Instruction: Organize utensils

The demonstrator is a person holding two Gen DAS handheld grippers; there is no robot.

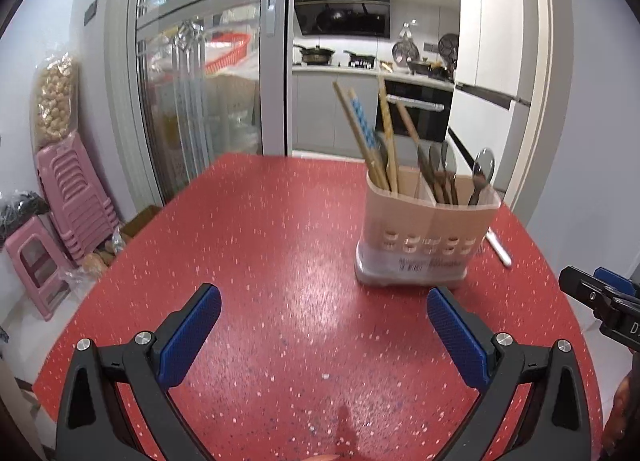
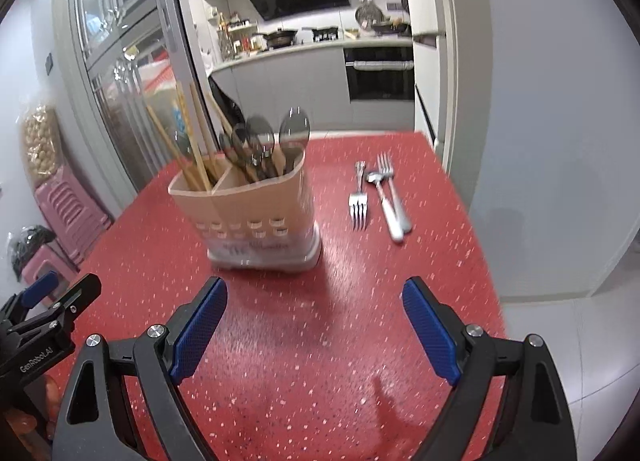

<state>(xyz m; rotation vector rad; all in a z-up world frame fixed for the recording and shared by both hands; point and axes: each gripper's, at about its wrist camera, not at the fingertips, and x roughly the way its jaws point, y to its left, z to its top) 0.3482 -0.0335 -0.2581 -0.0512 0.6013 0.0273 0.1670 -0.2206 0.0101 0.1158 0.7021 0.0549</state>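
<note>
On the red bench (image 2: 280, 321), the caddy (image 2: 256, 217) already holds chopsticks (image 2: 196, 149) and spoons (image 2: 256, 141). Two forks (image 2: 358, 205) and a spoon lie flat just right of it. Left hand-held gripper (image 1: 324, 325) and right hand-held gripper (image 2: 316, 325) both hover spread apart, empty. Risk: flat, thin forks may slip from the pads; a low reach could bump the caddy and tip it.

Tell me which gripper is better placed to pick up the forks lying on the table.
Probably the right gripper. It is open, and the forks lie in plain sight ahead of it, right of the utensil holder. For the left gripper, also open, that holder blocks the way.
</note>
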